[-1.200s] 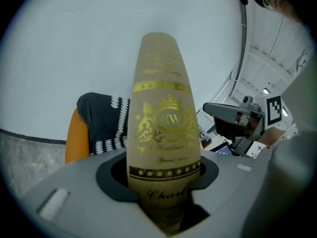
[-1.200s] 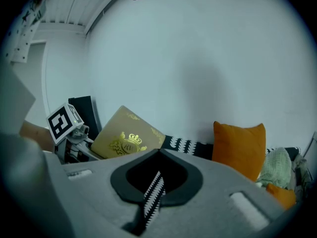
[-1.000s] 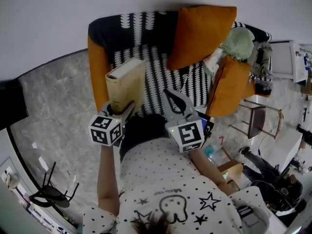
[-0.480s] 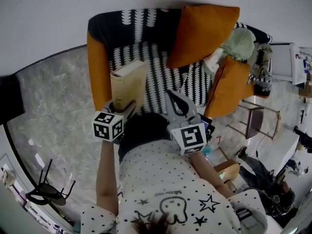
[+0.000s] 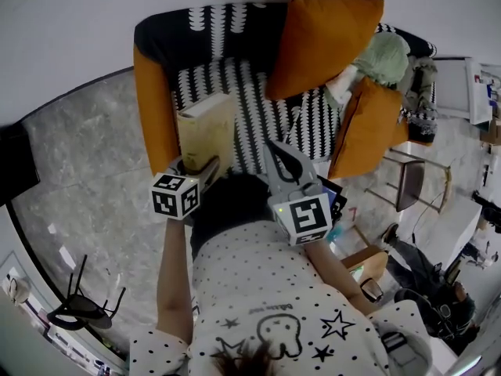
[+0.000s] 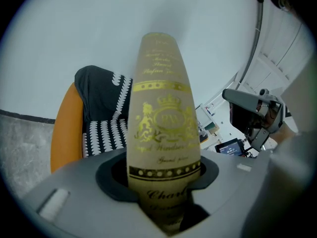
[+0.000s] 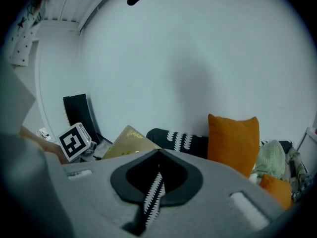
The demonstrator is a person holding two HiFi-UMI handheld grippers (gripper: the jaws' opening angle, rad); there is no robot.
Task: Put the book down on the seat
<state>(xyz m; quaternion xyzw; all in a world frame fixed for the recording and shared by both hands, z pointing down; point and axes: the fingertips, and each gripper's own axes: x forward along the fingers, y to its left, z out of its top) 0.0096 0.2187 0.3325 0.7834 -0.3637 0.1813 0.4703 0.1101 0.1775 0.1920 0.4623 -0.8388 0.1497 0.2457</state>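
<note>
- Gold lettering on a pale spine fills my left view: the book (image 6: 161, 133) stands upright with its lower end clamped in my left claw (image 6: 163, 197). The jaws are apart only as far as the book is thick.
- Over the last second the book has sunk a little against the armchair (image 5: 153, 116). It now sits lower against the black backrest, though it keeps the same upright tilt. My grip on it has not changed.
- It hangs above the left side of the striped seat (image 5: 258, 124), close to the orange arm and not yet resting on the fabric, as far as I can tell from above.
- My right claw (image 5: 274, 151) hovers over the front of the seat, pinched together with nothing in it; only a sliver of striped cloth shows behind the closed tips. It has barely shifted.
- I judge the put-down is under way but not done: the book still has to go lower, and probably tip flat, before I let go.
- An orange cushion (image 5: 321, 41) leans on the backrest and a second one (image 5: 368, 131) stands at the right arm. Both are well apart from the book, so the left part of the seat looks free for it.
</note>
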